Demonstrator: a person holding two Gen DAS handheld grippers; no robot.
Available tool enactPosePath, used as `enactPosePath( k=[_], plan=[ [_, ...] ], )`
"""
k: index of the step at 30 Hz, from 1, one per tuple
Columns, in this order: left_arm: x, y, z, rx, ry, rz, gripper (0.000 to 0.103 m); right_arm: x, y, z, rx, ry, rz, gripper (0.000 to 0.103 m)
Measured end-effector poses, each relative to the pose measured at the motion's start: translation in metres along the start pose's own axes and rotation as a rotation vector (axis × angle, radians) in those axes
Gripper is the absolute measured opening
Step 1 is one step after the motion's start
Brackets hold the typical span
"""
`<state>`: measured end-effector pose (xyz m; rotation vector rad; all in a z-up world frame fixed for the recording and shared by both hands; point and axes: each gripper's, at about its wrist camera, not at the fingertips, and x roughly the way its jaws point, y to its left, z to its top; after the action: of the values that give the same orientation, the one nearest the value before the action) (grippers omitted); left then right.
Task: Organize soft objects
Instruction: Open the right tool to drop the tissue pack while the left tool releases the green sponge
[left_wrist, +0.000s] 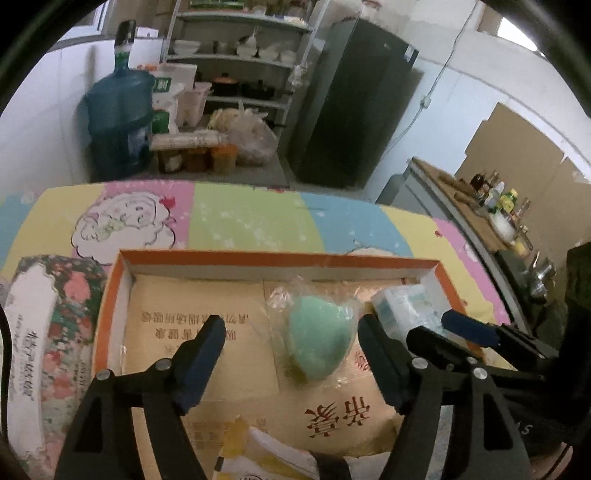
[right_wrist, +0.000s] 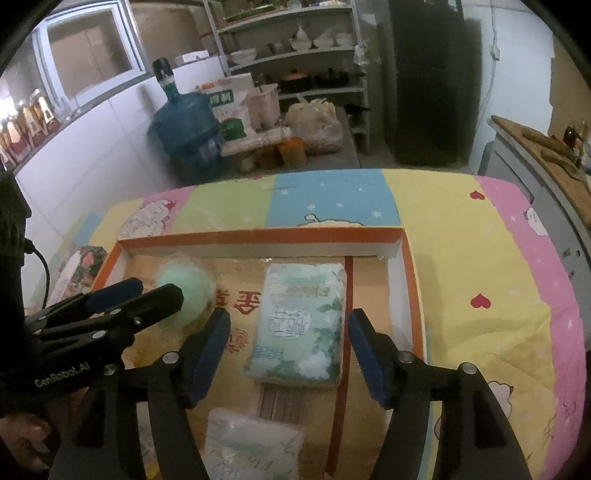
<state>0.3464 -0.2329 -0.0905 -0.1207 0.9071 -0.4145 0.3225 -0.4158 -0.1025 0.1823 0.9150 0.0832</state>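
Note:
An orange-rimmed cardboard box (left_wrist: 280, 258) (right_wrist: 258, 234) lies open on the table. A green sponge in clear wrap (left_wrist: 319, 339) (right_wrist: 184, 291) rests on its floor. My left gripper (left_wrist: 291, 349) is open, its fingers on either side of the sponge, empty. A tissue pack with green print (right_wrist: 303, 325) (left_wrist: 406, 310) lies to the right in the box. My right gripper (right_wrist: 288, 347) is open above that pack, empty. A second wrapped pack (right_wrist: 251, 446) lies at the box's near edge.
A floral tissue box (left_wrist: 48, 339) (right_wrist: 79, 271) stands left of the orange box. The table has a pastel patchwork cloth (left_wrist: 251, 218) (right_wrist: 461, 258). Behind it are a blue water jug (left_wrist: 118, 122), shelves with dishes (left_wrist: 240, 55) and a dark fridge (left_wrist: 354, 103).

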Motion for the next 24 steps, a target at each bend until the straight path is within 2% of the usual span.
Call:
enactPosePath(
  k=[4,6,12,20,24],
  plan=[
    [-0.012,0.002,0.0,0.002,-0.032,-0.029,0.087,-0.013,0.004,-0.001,-0.008,-0.024,-0.023,0.068],
    [-0.02,0.0,-0.001,0.011,-0.056,-0.037,0.089,-0.018,0.005,-0.001,-0.009,-0.039,-0.019,0.068],
    [-0.041,-0.011,-0.008,0.06,-0.099,-0.04,0.089,-0.035,0.012,-0.011,-0.004,-0.089,-0.03,0.068],
    [-0.081,-0.015,-0.023,0.11,-0.203,0.049,0.089,-0.06,0.022,-0.031,0.003,-0.155,-0.043,0.068],
    [-0.092,-0.011,-0.029,0.121,-0.197,0.02,0.089,-0.07,0.032,-0.043,0.004,-0.188,-0.057,0.068]
  ],
)
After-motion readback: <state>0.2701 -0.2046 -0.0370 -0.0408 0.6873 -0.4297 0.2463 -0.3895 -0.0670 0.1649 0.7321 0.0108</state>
